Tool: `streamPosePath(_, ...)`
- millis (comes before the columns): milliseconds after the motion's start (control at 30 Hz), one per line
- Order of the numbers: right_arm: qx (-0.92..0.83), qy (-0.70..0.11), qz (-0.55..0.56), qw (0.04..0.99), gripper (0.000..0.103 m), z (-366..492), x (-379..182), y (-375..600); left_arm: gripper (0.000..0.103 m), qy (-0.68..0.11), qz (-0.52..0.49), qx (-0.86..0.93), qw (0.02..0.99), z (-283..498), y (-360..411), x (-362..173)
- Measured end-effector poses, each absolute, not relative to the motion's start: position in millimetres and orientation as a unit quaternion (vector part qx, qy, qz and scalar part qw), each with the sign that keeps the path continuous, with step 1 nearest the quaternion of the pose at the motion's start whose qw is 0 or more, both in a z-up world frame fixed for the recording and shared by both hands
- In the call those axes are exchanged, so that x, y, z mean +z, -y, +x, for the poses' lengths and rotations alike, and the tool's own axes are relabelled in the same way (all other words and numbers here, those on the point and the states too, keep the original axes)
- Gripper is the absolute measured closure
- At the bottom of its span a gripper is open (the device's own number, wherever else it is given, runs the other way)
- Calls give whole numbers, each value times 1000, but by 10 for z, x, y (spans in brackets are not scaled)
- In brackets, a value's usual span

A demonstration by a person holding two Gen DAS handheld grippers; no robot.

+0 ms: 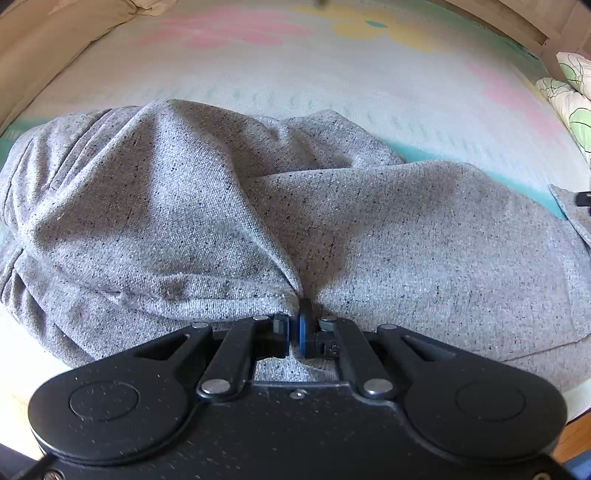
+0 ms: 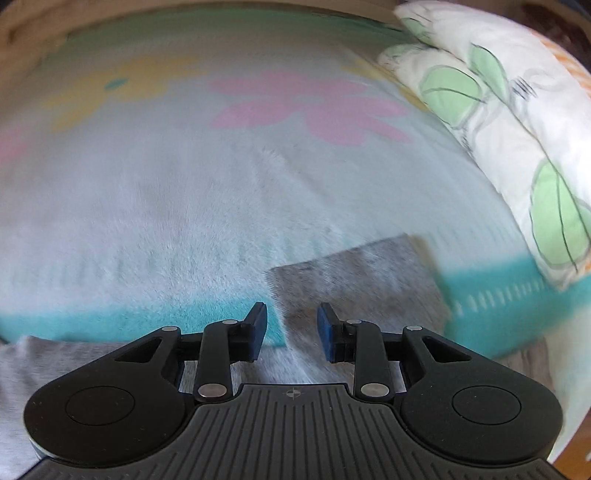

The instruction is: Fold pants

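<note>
The grey speckled pants (image 1: pixel 229 206) lie bunched on a pale plush blanket (image 1: pixel 332 74). My left gripper (image 1: pixel 294 334) is shut on a fold of the grey cloth at the near edge, where the cloth puckers toward the jaws. In the right wrist view a flat corner of the pants (image 2: pixel 354 273) lies on the blanket. My right gripper (image 2: pixel 291 325) is open, its blue-padded fingers standing either side of that cloth's near part, nothing held. This view is blurred by motion.
The blanket (image 2: pixel 184 206) has pink and yellow flowers and a teal border. A white pillow with green leaves (image 2: pixel 517 140) lies at the right. A tan cushion (image 1: pixel 55 44) sits at the far left. A wooden bed frame (image 1: pixel 517 22) runs behind.
</note>
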State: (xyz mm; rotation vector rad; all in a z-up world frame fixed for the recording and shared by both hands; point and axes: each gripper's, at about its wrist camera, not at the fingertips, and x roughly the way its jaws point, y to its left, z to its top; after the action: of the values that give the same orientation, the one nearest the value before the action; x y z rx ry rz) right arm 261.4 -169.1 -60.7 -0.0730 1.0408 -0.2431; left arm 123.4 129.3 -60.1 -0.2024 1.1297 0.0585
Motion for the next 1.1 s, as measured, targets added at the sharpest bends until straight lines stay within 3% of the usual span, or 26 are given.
streamPosePath(200, -133, -518, -95, 840, 75, 2685, -895, 1557, 97, -537, -105, 24, 836, 1244, -1329, -592)
streamPosePath(233, -134, -516, -105, 839, 77, 2666, -894, 1569, 97, -538, -106, 24, 836, 1243, -1336, -586)
streamPosePath(267, -135, -519, -105, 837, 90, 2662, -879, 1590, 97, -538, -108, 23, 836, 1237, -1343, -577)
streamPosePath(300, -129, -523, -89, 838, 94, 2639, -845, 1655, 97, -539, -110, 23, 835, 1239, -1351, -575)
streamPosePath(433, -148, -518, -23, 842, 97, 2555, -577, 1950, 97, -538, -117, 21, 835, 1229, -1373, -533)
streamPosePath(567, -111, -422, 41, 899, 97, 2390, 163, 2065, 99, -513, -126, 18, 849, 1227, -1401, -336)
streamPosePath(667, -69, -309, 110, 942, 97, 2078, 797, 2238, 99, -438, -131, 13, 889, 1173, -1449, 108)
streamPosePath(733, -84, -281, 131, 947, 97, 1881, 1024, 2425, 98, -379, -142, 8, 914, 1078, -1518, 430)
streamPosePath(833, -139, -296, 115, 938, 97, 1670, 935, 2736, 98, -338, -151, 7, 929, 968, -1603, 675)
streamPosePath(900, -184, -346, 93, 915, 97, 1579, 669, 2971, 98, -351, -152, 4, 924, 931, -1620, 634)
streamPosePath(1100, -260, -497, 99, 822, 98, 1440, -261, 3558, 98, -509, -102, -26, 854, 953, -1362, -64)
